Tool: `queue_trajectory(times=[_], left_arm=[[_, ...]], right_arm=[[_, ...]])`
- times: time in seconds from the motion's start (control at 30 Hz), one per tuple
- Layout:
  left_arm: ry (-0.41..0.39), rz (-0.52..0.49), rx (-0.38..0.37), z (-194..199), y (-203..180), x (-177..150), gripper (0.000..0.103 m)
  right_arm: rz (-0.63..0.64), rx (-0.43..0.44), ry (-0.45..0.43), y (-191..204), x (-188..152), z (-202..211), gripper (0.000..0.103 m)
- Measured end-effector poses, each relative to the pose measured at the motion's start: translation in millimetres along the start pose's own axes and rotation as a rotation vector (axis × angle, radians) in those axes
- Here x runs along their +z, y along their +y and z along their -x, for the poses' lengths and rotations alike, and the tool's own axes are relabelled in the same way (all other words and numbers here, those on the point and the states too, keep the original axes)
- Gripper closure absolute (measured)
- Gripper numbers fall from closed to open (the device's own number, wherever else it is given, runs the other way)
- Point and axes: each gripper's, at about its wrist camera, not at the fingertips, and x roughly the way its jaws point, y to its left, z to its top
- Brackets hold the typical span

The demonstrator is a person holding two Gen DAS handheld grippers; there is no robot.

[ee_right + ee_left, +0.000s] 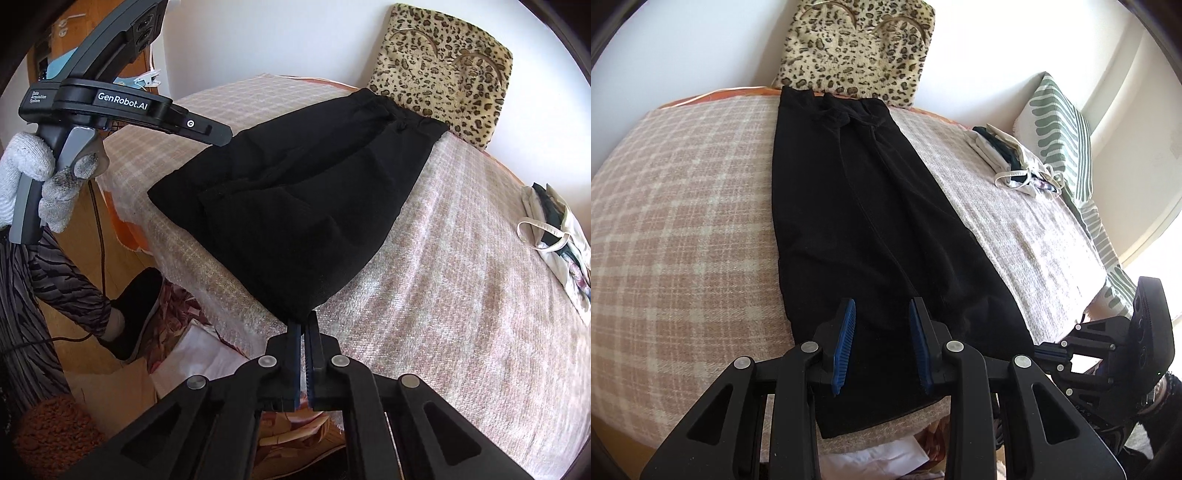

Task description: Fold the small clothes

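A black pair of trousers (864,206) lies folded lengthwise on the pink checked blanket (683,221), waistband at the far end. My left gripper (882,314) is open, its blue pads above the hem end of the garment. My right gripper (303,321) is shut on the near corner of the black trousers (303,206) at the bed's edge. The right gripper also shows at the right edge of the left wrist view (1049,350). The left gripper's body also shows in the right wrist view (122,107), held by a gloved hand.
A leopard-print cushion (857,48) stands against the wall behind the trousers. A small pile of light clothes (1015,162) lies at the right. A green striped pillow (1060,133) lies beyond it. The bed edge drops to the floor, with papers (199,354) below.
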Motion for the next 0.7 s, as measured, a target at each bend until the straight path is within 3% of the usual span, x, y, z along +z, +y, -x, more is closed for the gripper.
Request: queue_trajectory(times=[0.07, 0.1, 0.13, 0.27, 0.47, 0.63, 0.7], left_arm=[[0.008, 0.014, -0.062, 0, -5, -4, 0.075], [0.014, 0.02, -0.091, 0, -8, -6, 0.075], [0.016, 0.02, -0.106, -1, -13, -7, 0.075], [0.036, -0.025, -0.139, -7, -34, -14, 0.075], [0.077, -0.124, -0.028, -25, -50, -26, 0.075], [0.1, -0.184, 0.001, -26, -51, -40, 0.075], [0.095, -0.18, -0.029, -20, -50, -41, 0.075]], right_arm=[[-0.016, 0.01, 0.013, -3, 0, 1, 0.094], [-0.029, 0.008, -0.004, -5, 0, 5, 0.079], [-0.043, 0.015, -0.029, -7, 0, 10, 0.071], [-0.085, 0.038, -0.105, -15, 5, 26, 0.073], [-0.126, 0.061, -0.09, -20, 12, 14, 0.073], [-0.136, 0.089, -0.106, -27, 25, 15, 0.073], [-0.153, 0.104, -0.114, -38, 39, 14, 0.073]])
